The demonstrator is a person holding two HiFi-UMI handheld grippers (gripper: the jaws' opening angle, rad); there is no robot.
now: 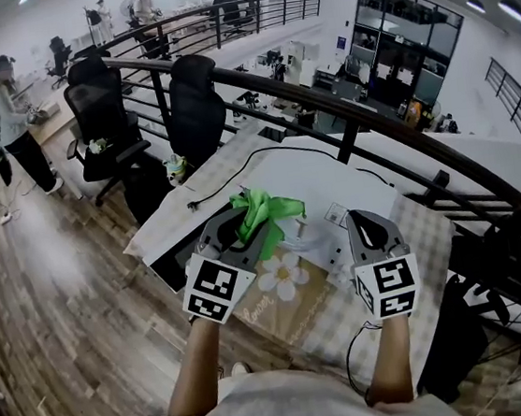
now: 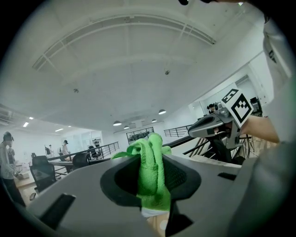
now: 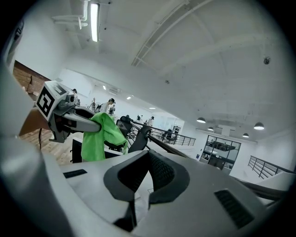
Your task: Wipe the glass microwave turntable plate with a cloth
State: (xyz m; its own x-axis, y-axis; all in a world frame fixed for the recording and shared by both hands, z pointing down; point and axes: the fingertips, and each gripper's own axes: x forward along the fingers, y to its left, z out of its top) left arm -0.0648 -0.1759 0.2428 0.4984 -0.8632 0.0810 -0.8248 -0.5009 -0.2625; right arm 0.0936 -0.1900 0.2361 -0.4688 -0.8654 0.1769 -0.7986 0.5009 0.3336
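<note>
My left gripper (image 1: 241, 225) is shut on a bright green cloth (image 1: 259, 214), which bunches up between the jaws and hangs below them. In the left gripper view the cloth (image 2: 151, 173) fills the gap between the pads. My right gripper (image 1: 364, 225) is held beside it to the right, jaws together with nothing in them (image 3: 148, 162). Both grippers tilt upward, above a brown mat with a white flower (image 1: 284, 278) on the table. A clear glass plate cannot be made out for certain; something pale (image 1: 304, 237) lies behind the mat.
The table carries a checkered cloth (image 1: 423, 229) and a white sheet (image 1: 313, 179) crossed by a black cable (image 1: 263, 152). A dark railing (image 1: 362, 114) runs right behind it. Black office chairs (image 1: 193, 107) stand at the left, and a person (image 1: 14, 119) stands far left.
</note>
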